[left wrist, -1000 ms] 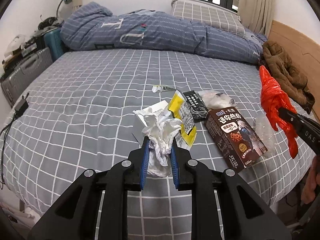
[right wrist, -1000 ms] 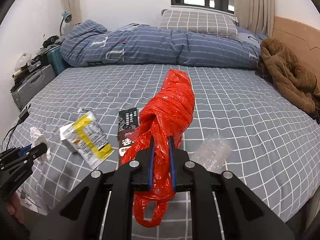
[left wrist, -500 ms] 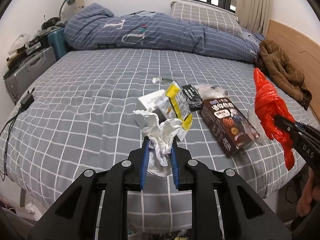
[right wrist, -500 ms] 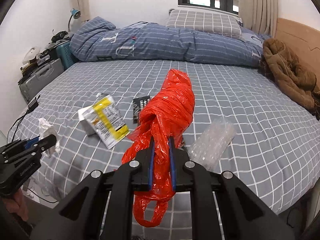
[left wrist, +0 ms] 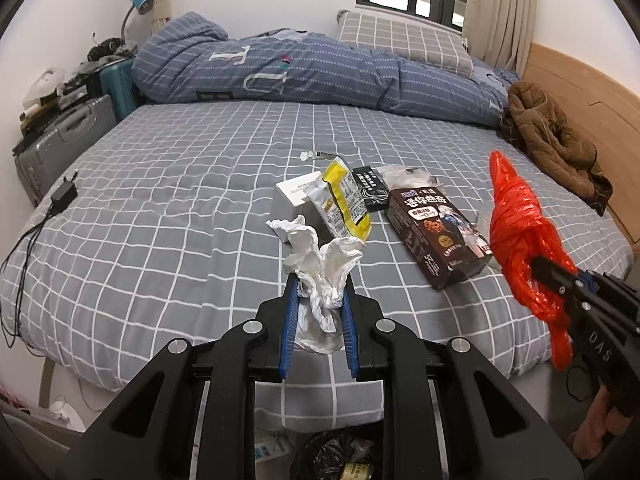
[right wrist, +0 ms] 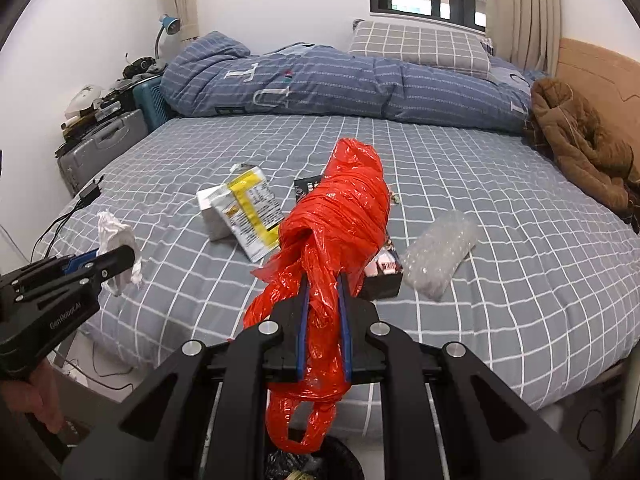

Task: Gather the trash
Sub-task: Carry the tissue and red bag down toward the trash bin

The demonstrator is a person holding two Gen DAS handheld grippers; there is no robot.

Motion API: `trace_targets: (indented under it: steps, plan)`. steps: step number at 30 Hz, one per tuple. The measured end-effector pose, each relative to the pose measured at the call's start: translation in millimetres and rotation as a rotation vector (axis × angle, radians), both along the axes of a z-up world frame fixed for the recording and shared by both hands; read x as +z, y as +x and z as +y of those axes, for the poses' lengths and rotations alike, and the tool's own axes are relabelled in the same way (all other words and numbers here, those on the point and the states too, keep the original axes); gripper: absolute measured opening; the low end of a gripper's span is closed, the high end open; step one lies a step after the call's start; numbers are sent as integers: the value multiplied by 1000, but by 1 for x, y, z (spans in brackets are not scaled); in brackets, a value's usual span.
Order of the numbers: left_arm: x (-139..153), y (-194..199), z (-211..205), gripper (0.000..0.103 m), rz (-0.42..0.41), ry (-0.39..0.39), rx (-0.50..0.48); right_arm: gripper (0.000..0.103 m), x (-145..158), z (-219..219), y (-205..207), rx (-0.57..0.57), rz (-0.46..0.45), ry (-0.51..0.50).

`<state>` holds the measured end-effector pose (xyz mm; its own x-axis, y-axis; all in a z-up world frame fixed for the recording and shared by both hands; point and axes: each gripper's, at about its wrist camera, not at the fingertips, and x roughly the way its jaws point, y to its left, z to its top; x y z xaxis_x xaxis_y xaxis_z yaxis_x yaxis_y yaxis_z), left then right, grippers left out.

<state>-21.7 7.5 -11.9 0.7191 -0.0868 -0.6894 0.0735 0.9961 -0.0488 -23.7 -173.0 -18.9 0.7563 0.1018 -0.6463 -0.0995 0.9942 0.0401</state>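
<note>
My left gripper (left wrist: 319,292) is shut on a crumpled white tissue (left wrist: 320,264), held over the near edge of the bed; from the right wrist view the same tissue (right wrist: 116,236) and left gripper (right wrist: 120,258) show at the left. My right gripper (right wrist: 322,284) is shut on a knotted red plastic bag (right wrist: 340,216), which hangs below the fingers; the left wrist view has the red bag (left wrist: 516,232) at the right. On the bed lie a yellow wrapper (left wrist: 344,200), a white box (left wrist: 294,196), a black sachet (left wrist: 370,188), a brown carton (left wrist: 436,232) and bubble wrap (right wrist: 440,256).
A black-lined bin (left wrist: 340,456) stands on the floor just below the bed's near edge. A brown jacket (left wrist: 552,140) lies by the wooden headboard, a blue duvet (left wrist: 320,72) across the far side. Suitcases (left wrist: 64,132) stand left; a charger and cable (left wrist: 60,196) lie at the bed's left edge.
Both grippers have drawn back from the bed toward its near edge, each still holding its piece. The bin has come into view below them.
</note>
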Motion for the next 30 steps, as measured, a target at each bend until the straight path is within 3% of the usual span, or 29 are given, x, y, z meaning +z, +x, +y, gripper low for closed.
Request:
trace_targets:
  steps: [30]
  plan:
    - [-48,-94,6,19,106,-2,-8,12,-41,27,-100,39,94,11]
